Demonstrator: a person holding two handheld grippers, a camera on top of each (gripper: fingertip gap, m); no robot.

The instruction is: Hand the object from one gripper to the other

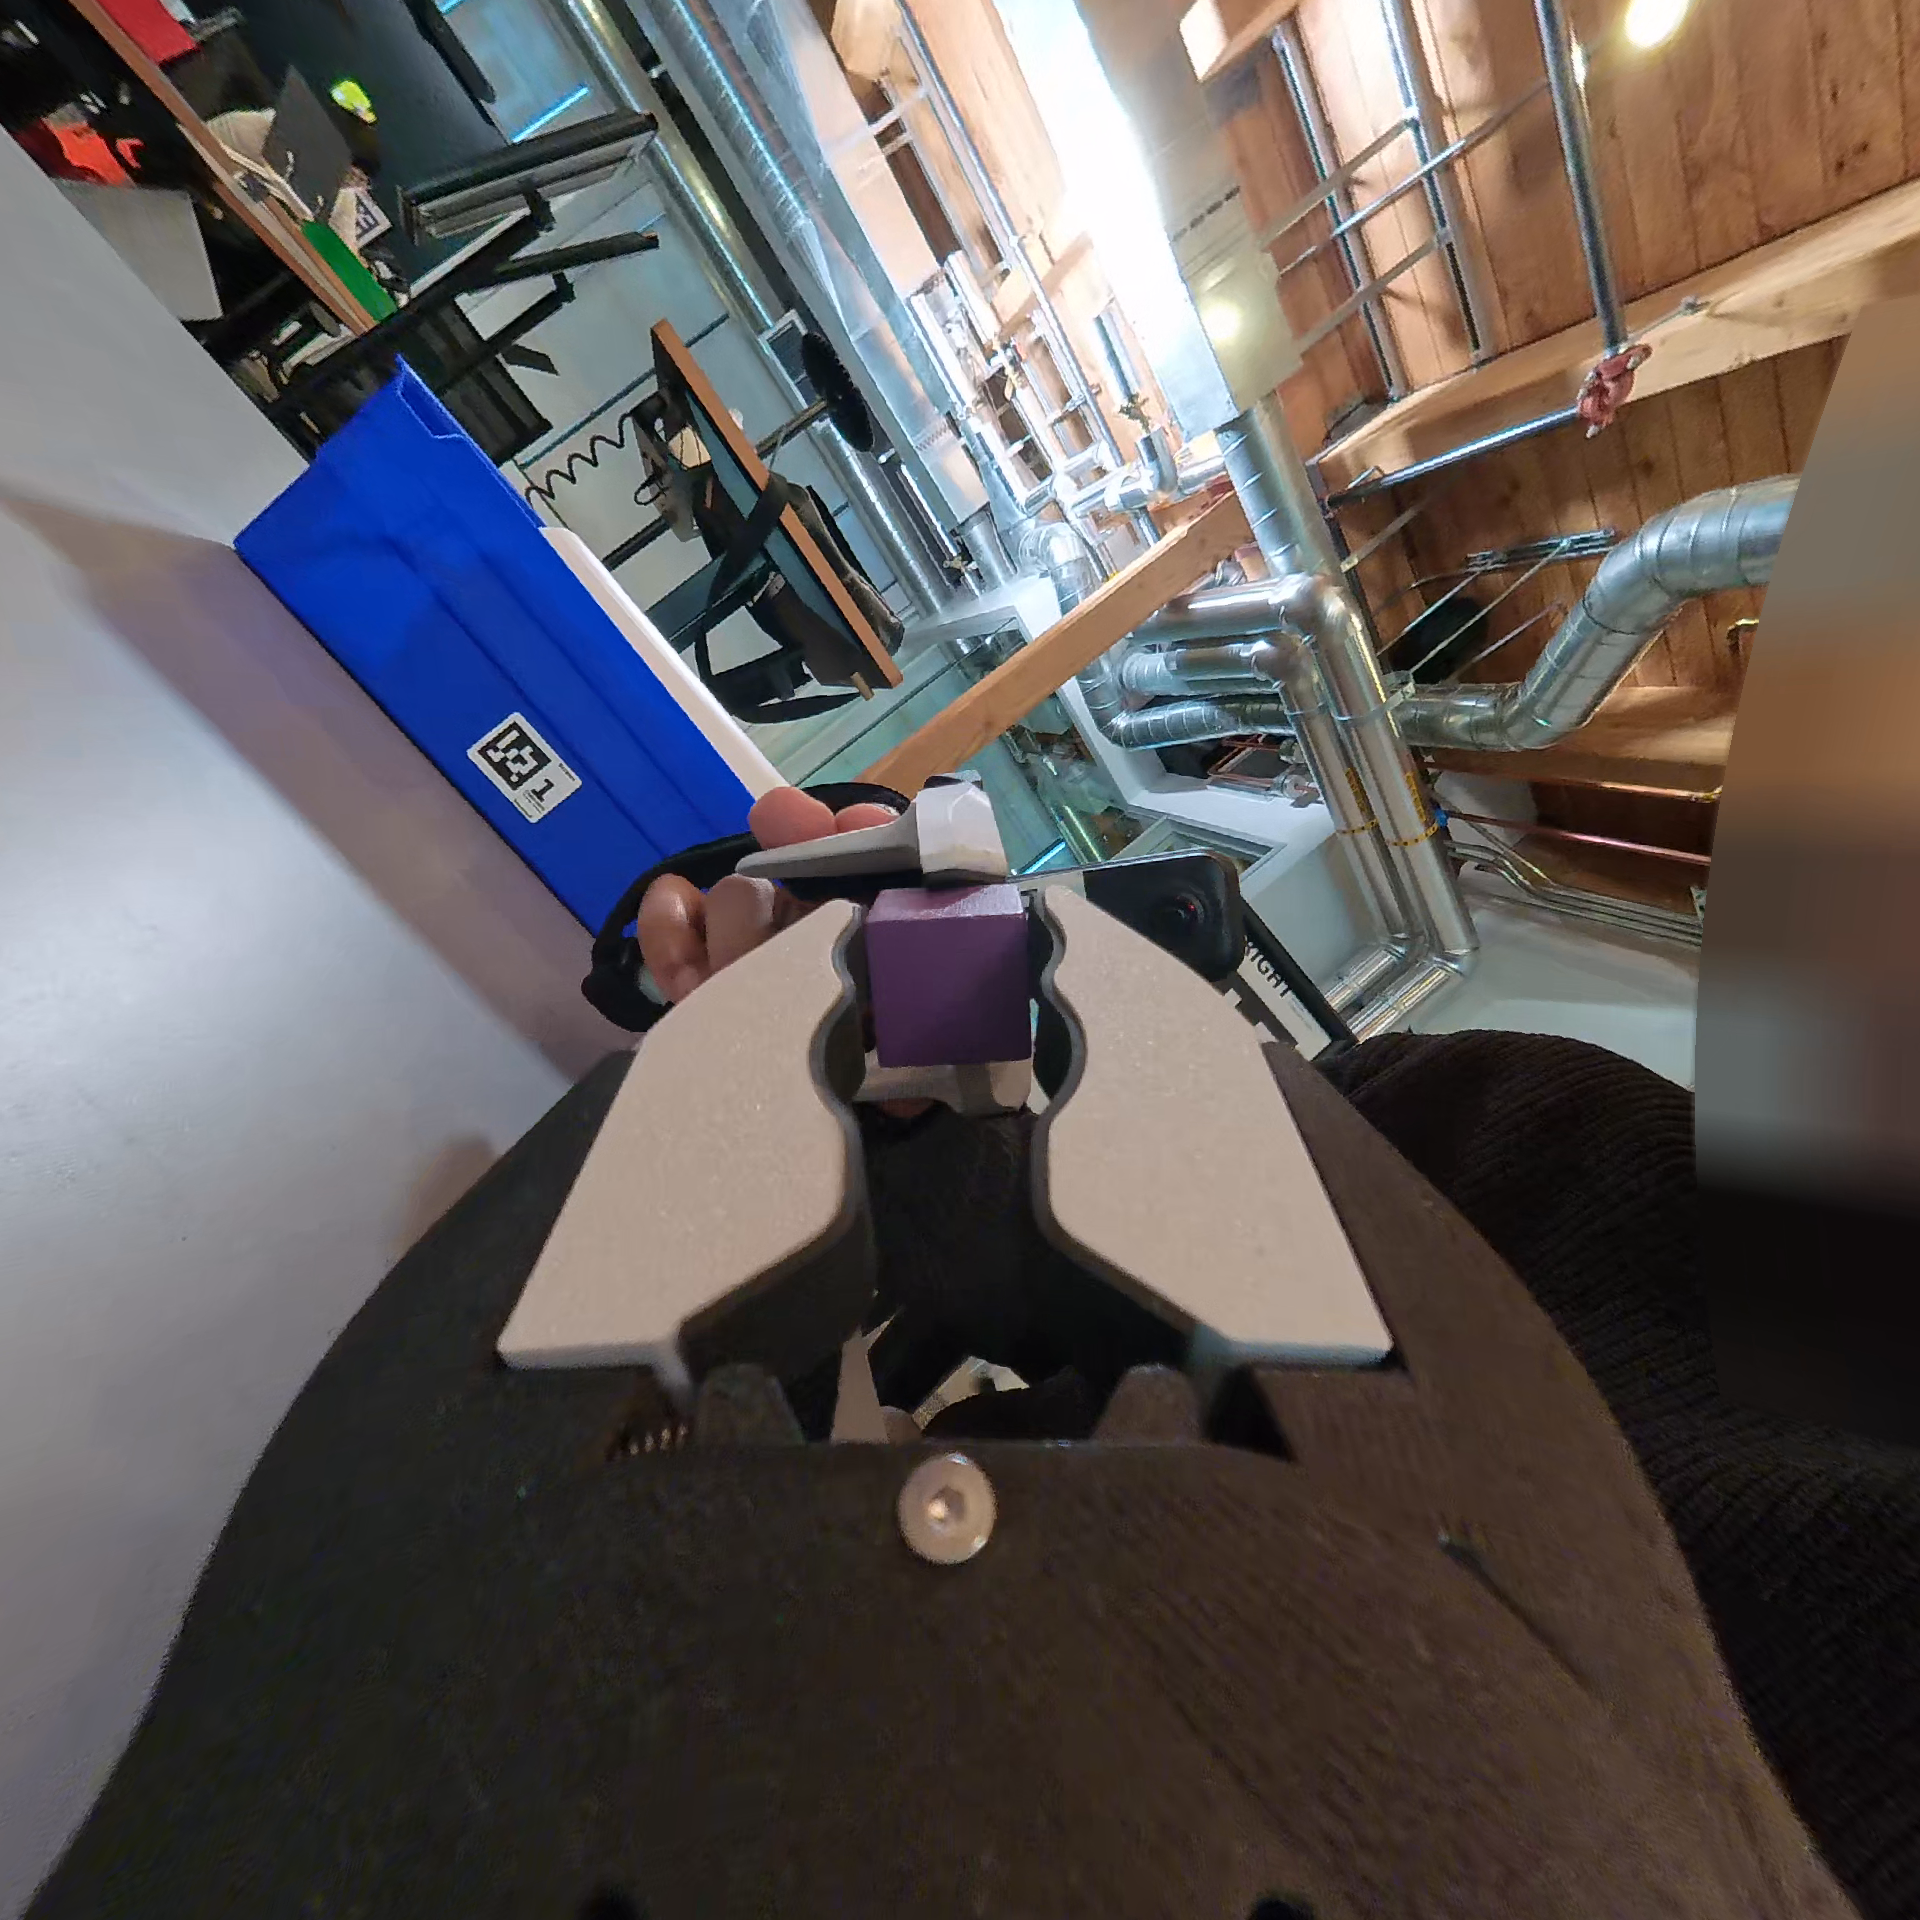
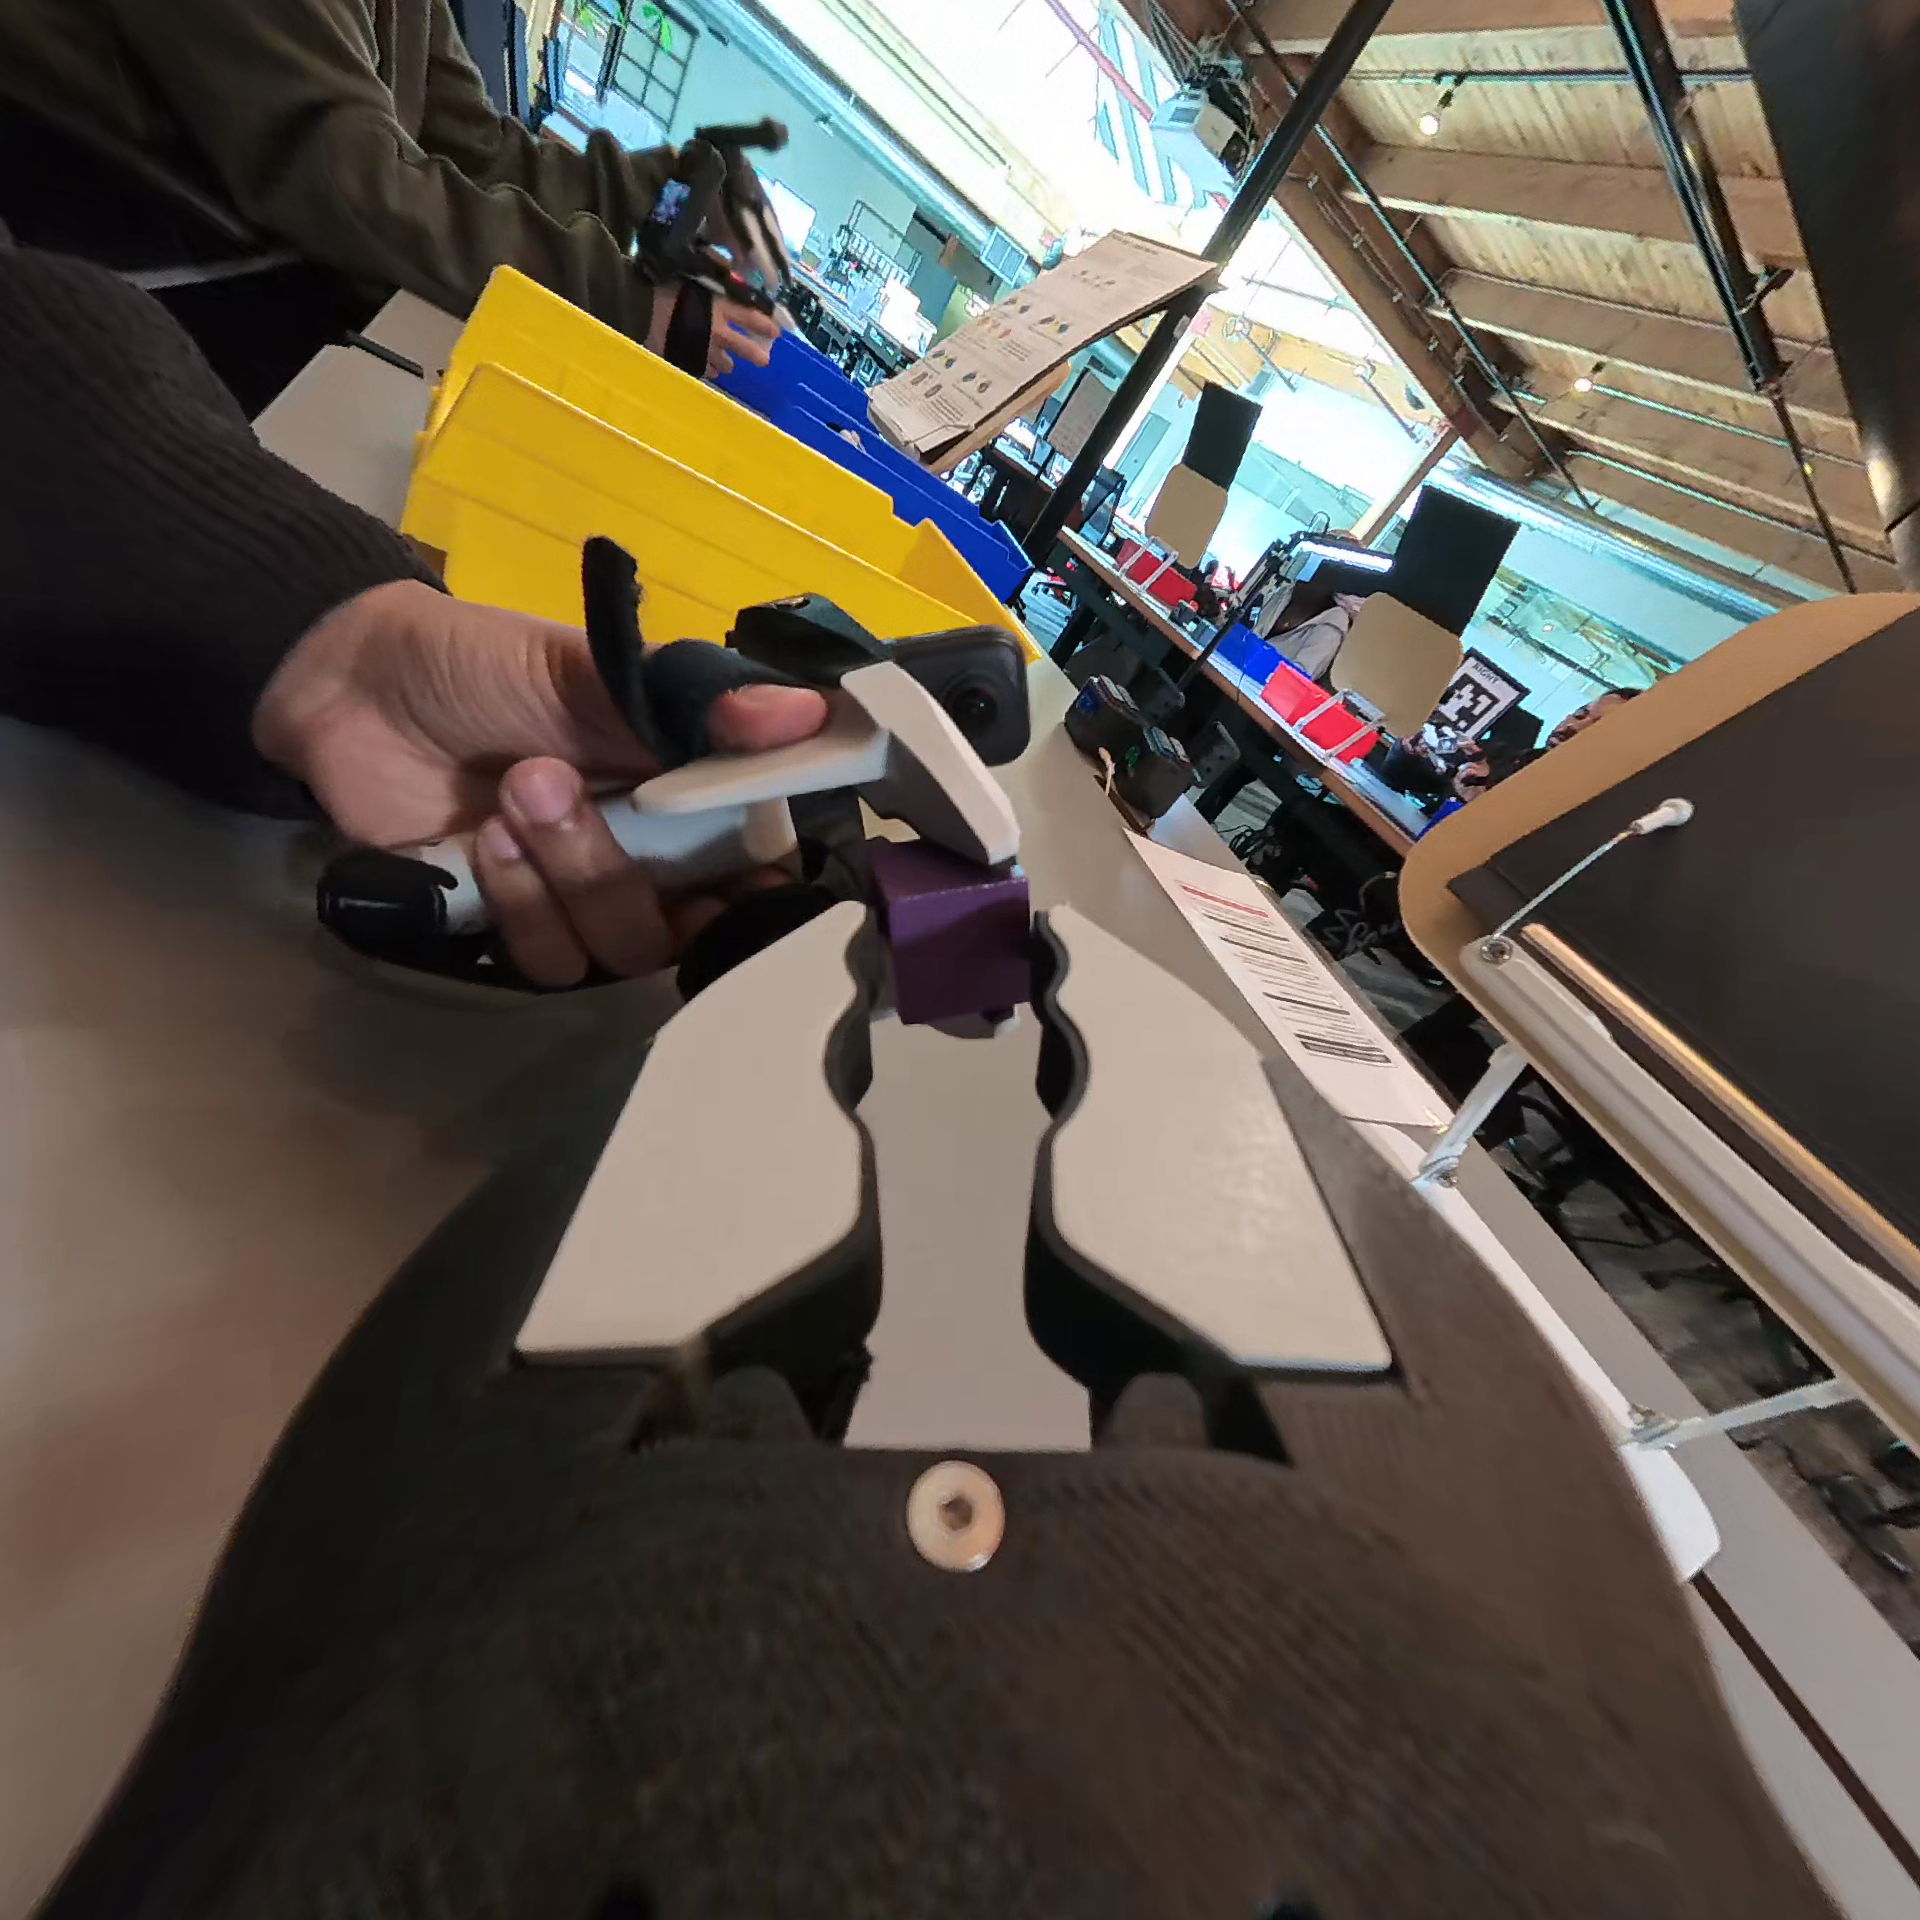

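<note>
A purple cube (image 1: 940, 987) is held in the air between both grippers. My left gripper (image 1: 945, 925) has its grey fingers closed on the cube's left and right sides. The right gripper's white fingers (image 1: 961, 836) press on the cube's top and bottom from the far side. In the right wrist view, my right gripper (image 2: 951, 925) is closed on the sides of the cube (image 2: 951, 945). There the left gripper's fingers (image 2: 935, 758), held by a hand (image 2: 436, 707), clamp it from above and below.
A blue bin (image 1: 468, 644) stands on the grey table (image 1: 156, 935) behind the left gripper. Yellow bins (image 2: 644, 488) and more blue bins (image 2: 883, 457) line the table's far side. A printed sheet (image 2: 1278, 987) lies near the table edge. Another person's arm (image 2: 416, 156) works farther back. Less than 4 cm separates the two grippers' tips.
</note>
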